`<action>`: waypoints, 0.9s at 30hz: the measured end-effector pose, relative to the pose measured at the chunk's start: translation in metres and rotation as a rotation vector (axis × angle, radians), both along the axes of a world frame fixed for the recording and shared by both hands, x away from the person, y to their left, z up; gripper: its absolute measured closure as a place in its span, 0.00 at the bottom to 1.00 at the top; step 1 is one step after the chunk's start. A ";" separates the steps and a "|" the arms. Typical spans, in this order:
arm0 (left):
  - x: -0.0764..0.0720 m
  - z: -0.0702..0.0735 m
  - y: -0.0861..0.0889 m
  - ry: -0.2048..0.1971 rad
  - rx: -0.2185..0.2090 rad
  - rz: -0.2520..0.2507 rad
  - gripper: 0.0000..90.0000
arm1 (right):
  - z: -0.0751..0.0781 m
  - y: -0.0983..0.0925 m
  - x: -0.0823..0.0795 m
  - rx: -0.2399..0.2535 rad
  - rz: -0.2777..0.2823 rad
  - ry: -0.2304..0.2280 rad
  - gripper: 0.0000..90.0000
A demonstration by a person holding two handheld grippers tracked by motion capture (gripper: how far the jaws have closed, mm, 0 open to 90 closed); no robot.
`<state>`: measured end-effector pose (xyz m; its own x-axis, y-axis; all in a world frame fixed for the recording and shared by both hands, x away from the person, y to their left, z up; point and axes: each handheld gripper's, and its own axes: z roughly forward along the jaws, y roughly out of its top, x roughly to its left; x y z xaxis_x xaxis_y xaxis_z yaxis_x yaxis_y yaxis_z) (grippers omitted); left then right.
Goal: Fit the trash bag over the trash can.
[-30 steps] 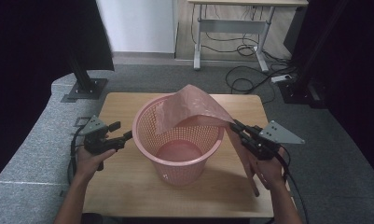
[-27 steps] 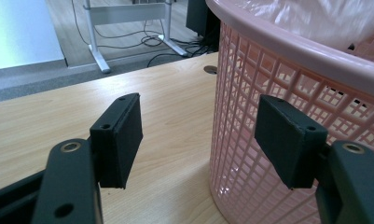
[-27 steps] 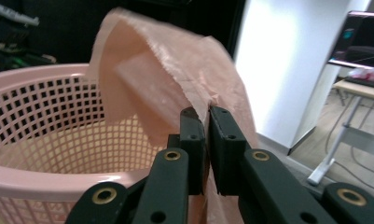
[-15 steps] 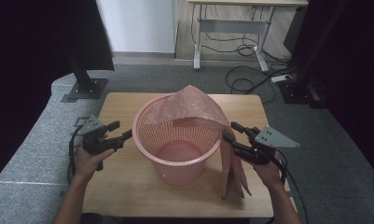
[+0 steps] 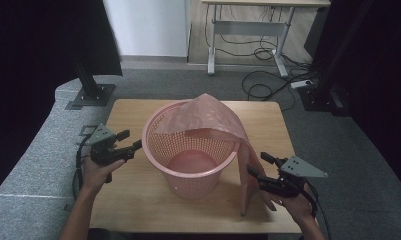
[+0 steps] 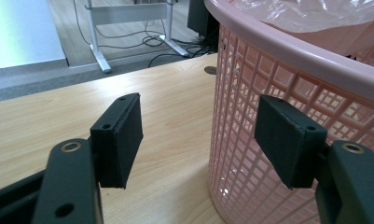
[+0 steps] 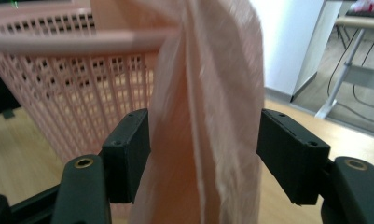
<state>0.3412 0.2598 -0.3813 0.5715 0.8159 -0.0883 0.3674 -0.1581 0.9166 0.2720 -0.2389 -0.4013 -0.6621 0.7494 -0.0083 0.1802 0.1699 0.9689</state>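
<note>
A pink mesh basket stands upright in the middle of the wooden table. A thin pink plastic bag is draped over its far and right rim, and one long end hangs down the right side to the tabletop. My right gripper sits low beside that hanging end. Its jaws have just been opening and now stand apart, with the bag hanging loose between them in front of the basket. My left gripper is open at the basket's left wall, holding nothing.
The table's front edge lies close under both hands. A grey mat surrounds the table. Behind it are a black stand, a desk frame and cables on the floor.
The right gripper let go of the bag and sank toward the table's front right. The bag's right end dropped from a raised stretch to hang down the basket's side. The left gripper stayed still.
</note>
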 end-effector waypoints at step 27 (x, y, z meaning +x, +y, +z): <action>-0.006 0.014 -0.001 -0.008 -0.002 -0.025 0.37 | 0.065 -0.035 0.011 -0.144 -0.077 -0.226 0.99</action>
<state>0.3350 0.2587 -0.3673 0.5921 0.8014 -0.0853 0.3560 -0.1651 0.9198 0.2833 -0.2736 -0.3367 -0.5722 0.7781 -0.2591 -0.0202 0.3025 0.9529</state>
